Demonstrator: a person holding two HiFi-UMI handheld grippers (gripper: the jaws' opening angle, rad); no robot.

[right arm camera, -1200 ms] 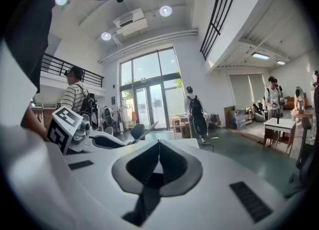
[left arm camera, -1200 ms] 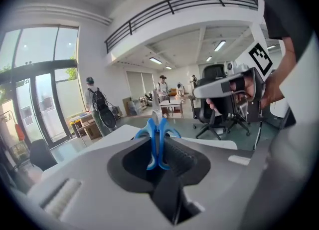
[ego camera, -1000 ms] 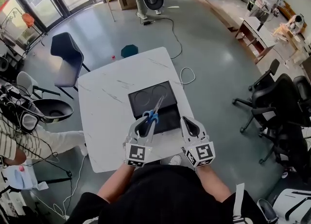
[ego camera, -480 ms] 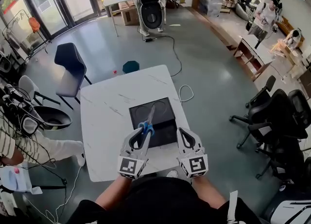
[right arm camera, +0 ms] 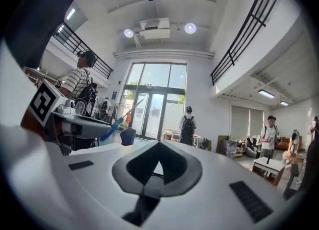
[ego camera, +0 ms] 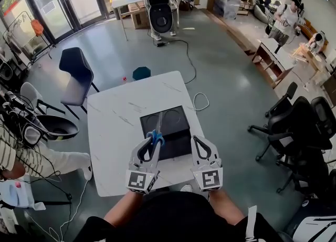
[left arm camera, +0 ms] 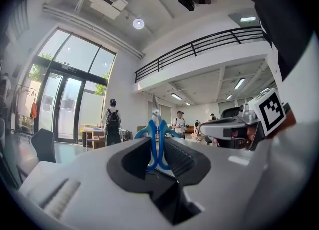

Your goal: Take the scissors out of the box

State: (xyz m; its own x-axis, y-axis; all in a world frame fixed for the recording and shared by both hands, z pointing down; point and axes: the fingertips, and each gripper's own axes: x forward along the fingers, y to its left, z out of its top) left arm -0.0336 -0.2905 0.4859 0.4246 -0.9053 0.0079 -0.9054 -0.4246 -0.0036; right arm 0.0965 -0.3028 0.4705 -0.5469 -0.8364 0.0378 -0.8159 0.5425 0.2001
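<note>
Blue-handled scissors (ego camera: pixel 155 138) hang in the air over the open black box (ego camera: pixel 176 137) on the white table (ego camera: pixel 113 125). My left gripper (ego camera: pixel 153 139) is shut on their handles, and the blades point away from me. In the left gripper view the blue handles (left arm camera: pixel 158 130) stand upright between the pads of the left gripper (left arm camera: pixel 158 145). My right gripper (ego camera: pixel 198 139) floats beside it at the box's right edge, shut with nothing in it. The right gripper view shows the right gripper (right arm camera: pixel 159 144) with tips together, and the scissors (right arm camera: pixel 115 122) off to its left.
A dark blue chair (ego camera: pixel 76 70) stands beyond the table's far left corner. A seated person (ego camera: pixel 18 157) is at the left. Black office chairs (ego camera: pixel 296 125) fill the right side. A white cable (ego camera: pixel 202 99) lies on the floor by the table.
Both grippers have risen. The scissors have come up with the left gripper, and their blades have swung from leaning right to pointing nearly straight away.
</note>
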